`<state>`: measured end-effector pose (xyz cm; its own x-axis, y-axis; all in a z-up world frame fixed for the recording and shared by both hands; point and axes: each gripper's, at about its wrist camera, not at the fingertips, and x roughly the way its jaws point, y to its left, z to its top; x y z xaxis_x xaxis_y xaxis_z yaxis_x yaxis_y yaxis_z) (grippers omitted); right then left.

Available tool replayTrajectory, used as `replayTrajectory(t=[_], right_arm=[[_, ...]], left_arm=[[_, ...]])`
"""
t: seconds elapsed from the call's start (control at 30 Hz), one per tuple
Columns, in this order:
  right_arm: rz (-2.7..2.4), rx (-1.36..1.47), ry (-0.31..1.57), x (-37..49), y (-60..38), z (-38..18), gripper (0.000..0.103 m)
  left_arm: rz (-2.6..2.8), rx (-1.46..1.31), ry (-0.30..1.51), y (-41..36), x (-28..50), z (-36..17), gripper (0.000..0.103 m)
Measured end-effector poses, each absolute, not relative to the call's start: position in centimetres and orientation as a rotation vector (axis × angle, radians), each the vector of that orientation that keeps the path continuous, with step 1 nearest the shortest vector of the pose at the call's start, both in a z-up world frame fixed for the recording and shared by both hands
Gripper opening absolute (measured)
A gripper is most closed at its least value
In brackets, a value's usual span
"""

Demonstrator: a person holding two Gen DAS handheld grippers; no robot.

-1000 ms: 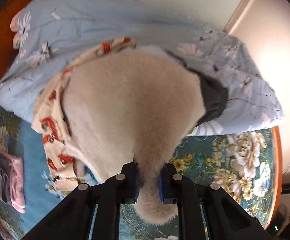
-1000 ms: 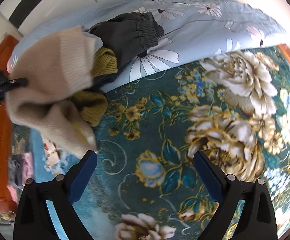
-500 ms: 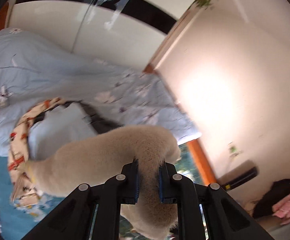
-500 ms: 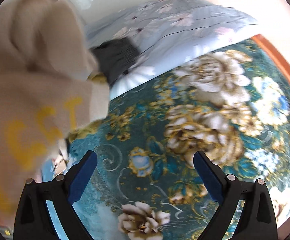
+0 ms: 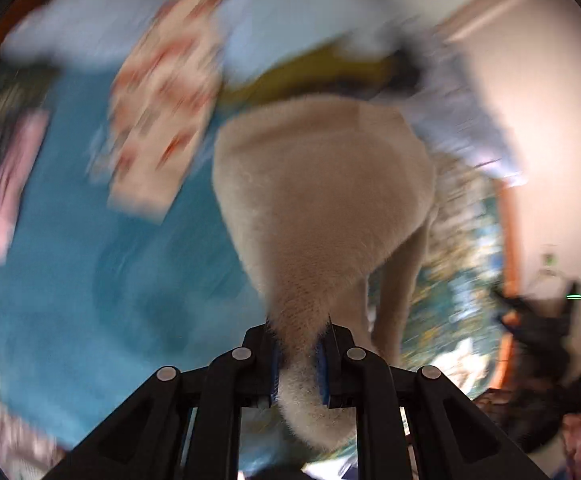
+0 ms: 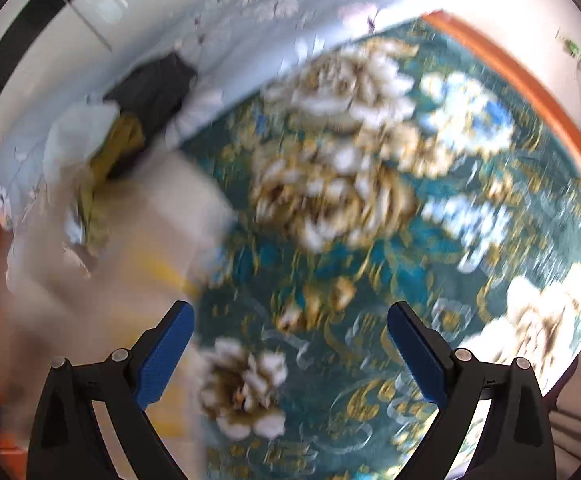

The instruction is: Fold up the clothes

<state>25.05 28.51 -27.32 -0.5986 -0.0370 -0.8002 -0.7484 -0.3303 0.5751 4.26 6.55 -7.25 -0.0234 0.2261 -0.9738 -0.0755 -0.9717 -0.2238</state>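
Left gripper (image 5: 298, 360) pinches cream fleece garment (image 5: 322, 200), hanging soft, light, floppy | right gripper (image 6: 290, 344) spread, empty | grab an edge

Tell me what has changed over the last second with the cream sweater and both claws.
The left claw has swung the cream sweater up off the clothes pile and out over the bed; it now hangs blurred at the left of the right-wrist view, and both views are smeared by motion. Unchanged: the left claw stays clamped on it, and the right claw stays open and empty over the floral bedspread.
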Motion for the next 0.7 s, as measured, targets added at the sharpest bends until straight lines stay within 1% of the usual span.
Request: replayTrajectory(t=[0.07,0.1,0.2,0.23,0.3,0.37,0.43,0.5,0.6,0.67,0.7], right_arm=[[1.987,-1.083,1.439,24.3,26.5,-28.1,0.097],[2.003,-1.117,1.428,23.9,25.3,-28.3,0.097],[2.056,-1.211,1.400,22.4,21.9,-28.7,0.097],[2.064,-1.237,1.406,21.7,21.0,-29.0,0.097],[2.058,-1.291,1.434,20.0,19.5,-30.0,0.097],[2.050,-1.345,1.461,18.3,18.0,-31.0,0.097],[2.028,-1.385,1.522,16.9,16.7,-32.3,0.097],[1.987,-1.431,1.581,15.7,15.4,-34.0,0.097],[1.964,-1.479,1.609,14.4,14.1,-35.2,0.097],[1.969,-1.491,1.622,13.5,13.3,-35.5,0.097],[1.971,-1.497,1.628,13.0,12.9,-35.7,0.097]], left_arm=[[2.067,-2.269,-0.134,3.3,5.6,-12.8,0.015],[2.054,-2.331,-0.132,1.9,6.3,-14.0,0.015],[2.018,-2.384,-0.169,-0.8,7.1,-14.6,0.017],[1.999,-2.390,-0.184,-1.2,7.0,-14.8,0.020],[1.979,-2.374,-0.165,-0.8,6.4,-14.2,0.022],[1.963,-2.351,-0.136,-0.1,5.8,-13.5,0.026],[1.946,-2.328,-0.107,0.5,5.1,-12.8,0.047],[1.929,-2.305,-0.078,1.2,4.4,-12.1,0.054],[1.904,-2.271,-0.037,2.1,3.4,-11.0,0.065],[1.887,-2.247,-0.009,2.8,2.8,-10.2,0.066],[1.882,-2.241,0.037,3.4,2.4,-10.4,0.066]])
